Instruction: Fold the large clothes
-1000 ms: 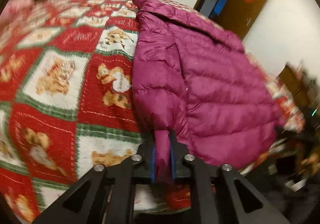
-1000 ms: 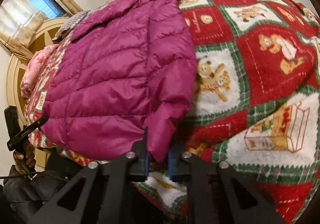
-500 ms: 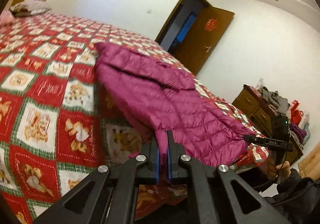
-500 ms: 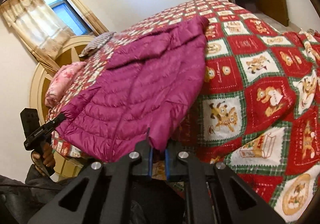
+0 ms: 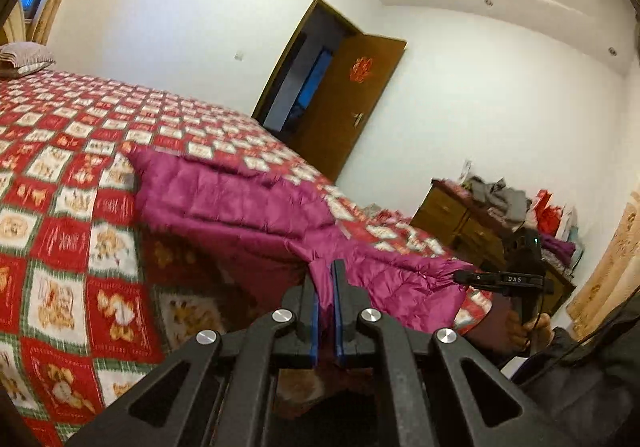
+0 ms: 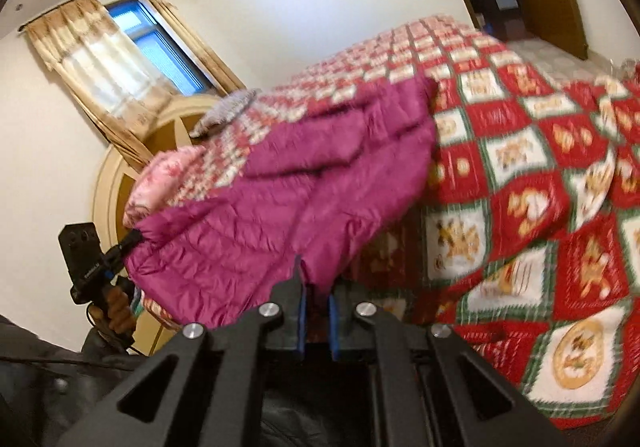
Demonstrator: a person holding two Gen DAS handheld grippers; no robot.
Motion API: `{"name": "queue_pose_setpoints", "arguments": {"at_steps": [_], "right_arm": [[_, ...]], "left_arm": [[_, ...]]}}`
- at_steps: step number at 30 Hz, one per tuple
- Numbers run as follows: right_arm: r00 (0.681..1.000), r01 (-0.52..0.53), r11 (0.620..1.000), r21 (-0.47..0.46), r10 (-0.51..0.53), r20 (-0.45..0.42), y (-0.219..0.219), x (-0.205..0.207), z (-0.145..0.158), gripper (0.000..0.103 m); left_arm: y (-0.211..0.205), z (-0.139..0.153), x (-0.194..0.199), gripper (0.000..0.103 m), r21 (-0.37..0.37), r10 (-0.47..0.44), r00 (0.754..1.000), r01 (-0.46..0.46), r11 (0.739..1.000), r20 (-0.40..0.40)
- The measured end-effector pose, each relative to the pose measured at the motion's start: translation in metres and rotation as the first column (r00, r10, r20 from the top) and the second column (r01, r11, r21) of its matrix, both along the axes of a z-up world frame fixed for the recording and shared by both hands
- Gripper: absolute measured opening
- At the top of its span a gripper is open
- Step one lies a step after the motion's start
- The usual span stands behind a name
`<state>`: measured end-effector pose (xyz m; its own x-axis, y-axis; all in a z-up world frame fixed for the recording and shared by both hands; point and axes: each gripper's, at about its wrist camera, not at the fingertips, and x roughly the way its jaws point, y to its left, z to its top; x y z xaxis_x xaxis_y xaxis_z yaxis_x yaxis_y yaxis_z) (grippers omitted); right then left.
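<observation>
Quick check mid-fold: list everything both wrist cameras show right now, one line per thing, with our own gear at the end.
jacket: one, magenta, quilted, on the bed, near edge lifted off the bedspread
bedspread: one, red, white and green squares with bears, covers the bed
pillow: one, grey striped, at the head of the bed
pink bedding: one bundle, by the headboard
headboard: one, cream and wood, round
window: one, beige curtains
door: one, brown, open
dresser: one, brown, clothes and red bags piled on top
left gripper: black, blue pads, shut on one hem corner of the jacket
right gripper: black, blue pads, shut on the other hem corner
</observation>
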<state>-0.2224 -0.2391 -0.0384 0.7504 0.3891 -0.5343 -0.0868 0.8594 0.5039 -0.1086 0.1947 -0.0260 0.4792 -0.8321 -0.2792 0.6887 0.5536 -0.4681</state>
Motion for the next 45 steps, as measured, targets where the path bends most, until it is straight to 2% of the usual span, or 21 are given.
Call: {"name": "queue_pose_setpoints", "arguments": {"at_steps": [3,7,10,14,17,20,23,25,29,30,32,34,37,40,43,44,45], "right_arm": [[0.999,0.027,1.000,-0.003,-0.027,0.047,-0.009,0.009,0.021,0.011],[0.994,0.058,0.998,0.003,-0.058,0.097,-0.025,0.043,0.046,0.011],[0.989,0.080,0.997,-0.013,-0.077,0.127,-0.037,0.086,0.064,0.011],[0.983,0.131,0.989,-0.073,-0.119,0.143,-0.048,0.165,0.080,0.011],[0.981,0.162,0.983,-0.085,-0.151,0.125,-0.057,0.216,0.080,0.011],[0.974,0.214,0.970,-0.118,-0.203,0.104,-0.063,0.270,0.073,0.011],[0.961,0.276,0.951,-0.137,-0.268,0.074,-0.070,0.319,0.055,0.011],[0.949,0.314,0.937,-0.156,-0.312,0.037,-0.075,0.351,0.031,0.011],[0.922,0.370,0.901,-0.225,-0.387,-0.033,-0.078,0.394,-0.017,0.011],[0.918,0.373,0.894,-0.249,-0.394,-0.037,-0.077,0.400,-0.026,0.012],[0.912,0.378,0.878,-0.294,-0.407,-0.042,-0.074,0.411,-0.042,0.017],[0.906,0.386,0.864,-0.322,-0.421,-0.045,-0.074,0.417,-0.060,0.028],[0.904,0.387,0.872,-0.300,-0.423,-0.066,-0.078,0.422,-0.085,0.032],[0.900,0.390,0.873,-0.292,-0.428,-0.077,-0.079,0.425,-0.085,0.034],[0.901,0.386,0.881,-0.275,-0.424,-0.093,-0.083,0.425,-0.088,0.035],[0.900,0.387,0.882,-0.268,-0.425,-0.097,-0.085,0.425,-0.089,0.035],[0.898,0.391,0.882,-0.264,-0.428,-0.100,-0.086,0.424,-0.089,0.036]], "left_arm": [[0.002,0.018,0.012,0.004,-0.012,0.028,0.999,-0.028,1.000,0.020],[0.006,0.039,0.058,0.004,-0.033,0.131,0.991,-0.130,0.991,0.006],[0.001,0.050,0.103,0.004,-0.019,0.189,0.982,-0.189,0.982,-0.015],[-0.016,0.058,0.170,0.004,0.045,0.266,0.964,-0.265,0.963,-0.024],[-0.030,0.056,0.226,0.004,0.104,0.323,0.945,-0.317,0.943,-0.044],[-0.044,0.044,0.281,0.004,0.179,0.404,0.913,-0.388,0.904,-0.062],[-0.054,0.019,0.330,0.004,0.246,0.486,0.868,-0.453,0.857,-0.097],[-0.063,-0.004,0.359,0.004,0.307,0.541,0.835,-0.492,0.815,-0.101],[-0.083,-0.045,0.397,0.004,0.409,0.592,0.799,-0.509,0.758,-0.103],[-0.088,-0.058,0.405,0.005,0.445,0.608,0.789,-0.515,0.732,-0.087],[-0.094,-0.071,0.412,0.008,0.488,0.631,0.773,-0.525,0.698,-0.070],[-0.098,-0.094,0.421,0.009,0.530,0.656,0.750,-0.523,0.667,-0.085],[-0.099,-0.114,0.427,0.009,0.537,0.655,0.746,-0.504,0.677,-0.126],[-0.101,-0.120,0.429,0.009,0.528,0.662,0.736,-0.510,0.679,-0.139],[-0.100,-0.120,0.431,0.009,0.524,0.654,0.740,-0.499,0.690,-0.157],[-0.098,-0.120,0.432,0.009,0.512,0.646,0.742,-0.491,0.704,-0.177],[-0.090,-0.118,0.434,0.009,0.477,0.625,0.748,-0.474,0.740,-0.226]]}}
